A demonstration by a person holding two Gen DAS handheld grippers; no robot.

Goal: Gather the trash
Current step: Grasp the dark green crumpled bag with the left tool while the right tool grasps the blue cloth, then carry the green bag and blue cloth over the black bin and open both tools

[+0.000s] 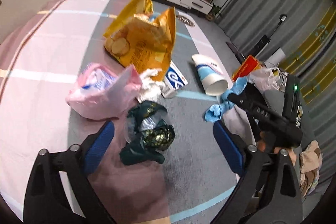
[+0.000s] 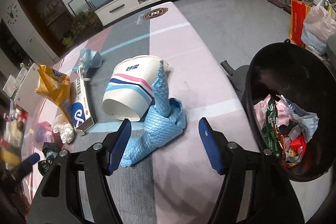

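Both grippers hang over the pink-and-grey striped bench (image 2: pixel 195 81), and both sets of jaws stand wide open with nothing in them. The right gripper (image 2: pixel 164 143) straddles the crumpled light-blue quilted cloth (image 2: pixel 159 129), which lies on the bench just in front of the tipped-over white paper cup with pink and blue stripes (image 2: pixel 130 89), one twisted end of the cloth sticking up against the cup's side. To do this cleanly, I'd say the right one should drop low and close on the fat middle of the cloth, not on that thin upright tail, and keep the left pad from nudging the cup; then it is a short swing to the round black trash bin (image 2: pixel 254 85) just off the right edge, already part full of wrappers. The left gripper (image 1: pixel 163 143) points down and forward with the dark green crumpled foil wrapper (image 1: pixel 149 135) lying between its blue pads (image 1: pixel 100 142), apart from both as far as I can tell. Beyond it sit the pink plastic bag (image 1: pixel 105 96), the yellow snack bag (image 1: pixel 145 39) and a blue-and-white carton (image 1: pixel 175 79). The right tool's black body reaches in from the side, angled down toward the cloth.
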